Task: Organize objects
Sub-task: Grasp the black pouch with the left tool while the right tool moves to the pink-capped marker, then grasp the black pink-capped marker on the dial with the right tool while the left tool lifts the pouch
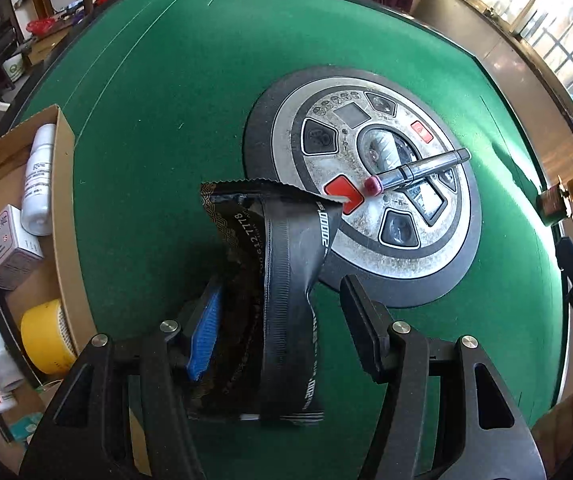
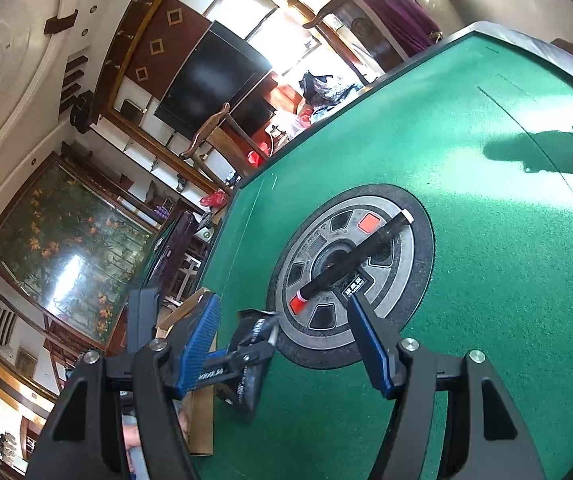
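Black packet [image 1: 278, 280] sits in left claw [image 1: 282, 312]; right claw [image 2: 286, 344] gapes.

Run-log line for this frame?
left gripper: black packet between jaws, grip unclear | right gripper: open, empty | marker: lying on round panel | cardboard box: holds bottles, tape

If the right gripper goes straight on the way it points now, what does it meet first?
Probably the black marker with the red end lying across the round grey control panel in the green felt table. Nothing sits between the open jaws; depth is uncertain.
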Action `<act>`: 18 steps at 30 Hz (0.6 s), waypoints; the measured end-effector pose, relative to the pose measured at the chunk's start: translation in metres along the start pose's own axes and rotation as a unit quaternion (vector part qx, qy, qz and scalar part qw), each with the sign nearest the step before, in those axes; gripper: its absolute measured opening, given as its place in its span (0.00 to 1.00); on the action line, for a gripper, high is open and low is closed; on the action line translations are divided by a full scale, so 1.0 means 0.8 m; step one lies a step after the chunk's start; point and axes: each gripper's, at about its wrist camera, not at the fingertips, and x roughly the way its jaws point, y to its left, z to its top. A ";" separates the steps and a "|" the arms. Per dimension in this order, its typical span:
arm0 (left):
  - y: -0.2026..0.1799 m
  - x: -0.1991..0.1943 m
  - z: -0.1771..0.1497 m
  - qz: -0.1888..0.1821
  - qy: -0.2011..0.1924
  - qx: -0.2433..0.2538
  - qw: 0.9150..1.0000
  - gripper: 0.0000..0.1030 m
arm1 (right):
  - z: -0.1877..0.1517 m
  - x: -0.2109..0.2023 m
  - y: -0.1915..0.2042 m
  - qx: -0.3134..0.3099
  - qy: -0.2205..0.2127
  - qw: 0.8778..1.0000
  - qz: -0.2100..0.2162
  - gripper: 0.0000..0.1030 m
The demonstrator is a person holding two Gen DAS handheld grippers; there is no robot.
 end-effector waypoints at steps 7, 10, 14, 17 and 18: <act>-0.005 0.005 -0.030 0.027 -0.042 0.037 0.998 0.41 | 0.001 0.006 -0.007 -0.008 -0.007 0.999 -0.043 0.64; -0.001 0.002 -0.041 0.016 -0.059 0.041 0.997 0.38 | 0.005 0.014 -0.018 0.002 -0.007 0.997 -0.083 0.64; 0.004 -0.003 -0.043 -0.006 -0.065 0.037 0.997 0.34 | 0.012 0.047 -0.020 0.017 0.026 0.991 -0.132 0.64; 0.004 -0.005 -0.048 -0.009 -0.067 0.045 0.997 0.34 | 0.014 0.082 -0.011 0.013 0.043 0.983 -0.181 0.64; 0.007 -0.006 -0.050 -0.013 -0.067 0.042 0.997 0.34 | 0.016 0.095 -0.008 0.013 0.051 0.980 -0.191 0.64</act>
